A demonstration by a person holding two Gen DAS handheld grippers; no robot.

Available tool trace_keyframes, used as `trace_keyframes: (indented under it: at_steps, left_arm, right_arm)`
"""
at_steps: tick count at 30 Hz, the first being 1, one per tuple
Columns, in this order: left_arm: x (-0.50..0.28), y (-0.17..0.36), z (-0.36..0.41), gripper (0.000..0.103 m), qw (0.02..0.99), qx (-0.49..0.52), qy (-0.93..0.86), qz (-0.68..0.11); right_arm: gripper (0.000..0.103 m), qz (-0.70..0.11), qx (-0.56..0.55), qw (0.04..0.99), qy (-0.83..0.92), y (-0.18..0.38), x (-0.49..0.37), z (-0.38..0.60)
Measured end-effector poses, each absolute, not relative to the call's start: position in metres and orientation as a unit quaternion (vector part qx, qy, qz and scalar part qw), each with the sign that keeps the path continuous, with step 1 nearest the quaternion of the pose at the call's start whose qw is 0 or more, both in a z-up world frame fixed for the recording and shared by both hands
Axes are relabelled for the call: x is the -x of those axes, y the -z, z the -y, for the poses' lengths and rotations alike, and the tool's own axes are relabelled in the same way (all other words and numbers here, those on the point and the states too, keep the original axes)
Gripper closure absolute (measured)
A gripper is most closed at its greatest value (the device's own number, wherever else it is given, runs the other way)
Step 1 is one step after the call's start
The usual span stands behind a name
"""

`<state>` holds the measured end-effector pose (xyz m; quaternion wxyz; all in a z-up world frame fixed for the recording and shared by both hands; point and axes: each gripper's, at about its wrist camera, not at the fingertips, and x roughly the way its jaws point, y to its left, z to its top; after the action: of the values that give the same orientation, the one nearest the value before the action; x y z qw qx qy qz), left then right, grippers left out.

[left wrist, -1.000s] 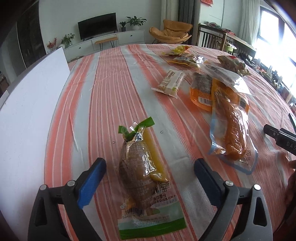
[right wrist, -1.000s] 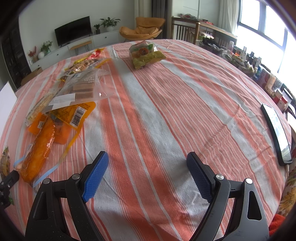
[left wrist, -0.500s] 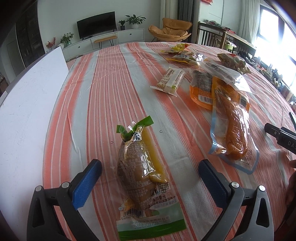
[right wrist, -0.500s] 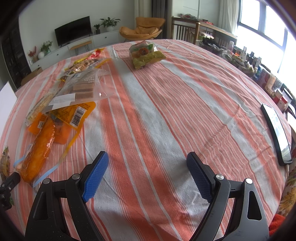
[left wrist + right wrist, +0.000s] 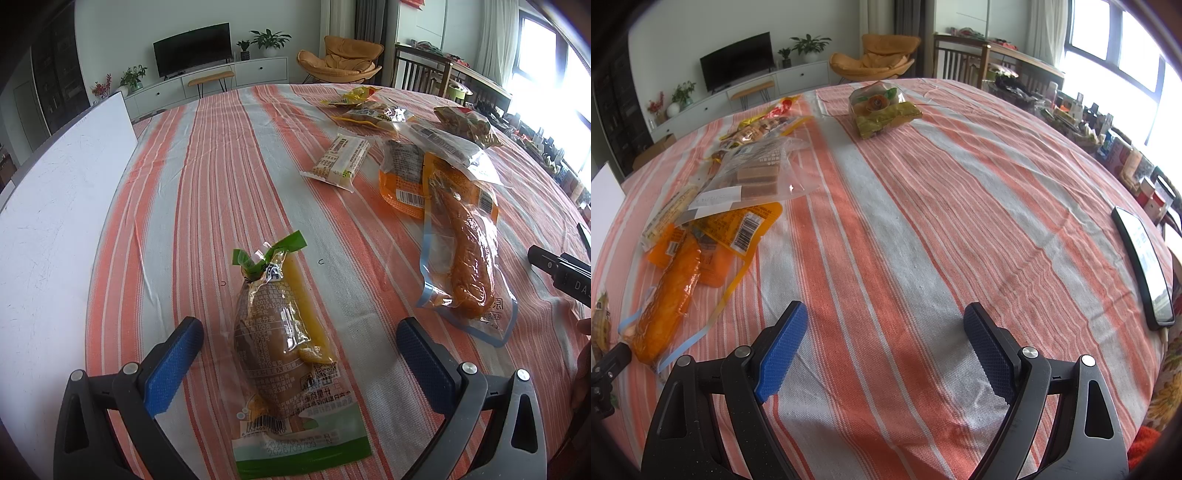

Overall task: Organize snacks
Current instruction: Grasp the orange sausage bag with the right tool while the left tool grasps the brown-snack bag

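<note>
Item: green-trimmed vacuum pouch [image 5: 284,354] holding a brown snack, lying flat on the striped tablecloth [image 5: 207,192], framed between the spread, empty jaws of the left gripper [image 5: 299,354], with neither pad pressing on it. Beside it, an orange sausage-shaped snack in a clear blue-edged pouch [image 5: 469,269] is being overlapped at its far end by an orange barcode packet [image 5: 402,177]; a small white bar wrapper [image 5: 341,157] is lying apart, more packets beyond. The right gripper [image 5: 886,343] is being held wide open over bare cloth, nothing between its blue pads. Risk, as judged: the slick film is likely to be pinched rather than the contents, so the pouch could slide or droop when lifted; the overlapping packets could be dragged along together. A white board [image 5: 55,206] is being shown only by the left wrist view; a phone [image 5: 1145,262] at the table edge and a green-and-yellow snack bag [image 5: 882,110] are being shown clearly only by the right.
</note>
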<state>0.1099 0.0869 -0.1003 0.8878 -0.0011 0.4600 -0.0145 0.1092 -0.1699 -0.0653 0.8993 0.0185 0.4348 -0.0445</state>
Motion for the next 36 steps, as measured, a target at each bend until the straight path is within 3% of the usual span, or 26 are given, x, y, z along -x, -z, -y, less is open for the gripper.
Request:
trace_keyframes:
  at_steps: [3,8,13,19,30,34,36]
  left_arm:
    - [-0.110,0.100,-0.087,0.000,0.888,0.001,0.015,-0.460]
    - [-0.110,0.100,-0.087,0.000,0.888,0.002,0.015,-0.460]
    - [-0.110,0.100,-0.087,0.000,0.888,0.002,0.015,-0.460]
    - [-0.110,0.101,-0.087,0.000,0.888,0.002,0.015,-0.460]
    - [-0.110,0.101,-0.087,0.000,0.888,0.002,0.015,-0.460]
    - [-0.110,0.101,-0.088,0.000,0.887,0.001,0.019,-0.462]
    - [-0.112,0.100,-0.088,0.000,0.882,-0.001,0.027,-0.470]
  right_arm:
    - [0.015,-0.435,-0.027,0.899,0.040,0.064,-0.108,0.172]
    - [0.015,-0.399,-0.137,0.905,-0.056,0.039,-0.093,0.166]
    - [0.015,-0.425,-0.077,0.896,-0.103,0.028,-0.111,0.104]
    - [0.017,-0.476,0.052,0.873,-0.098,0.054,-0.141,0.047]
    - [0.017,-0.495,0.026,0.858,-0.131,0.052,-0.094,0.110]
    - [0.016,-0.459,-0.070,0.879,-0.112,0.025,-0.082,0.164]
    - [0.016,-0.490,-0.105,0.861,-0.092,0.027,-0.089,0.185]
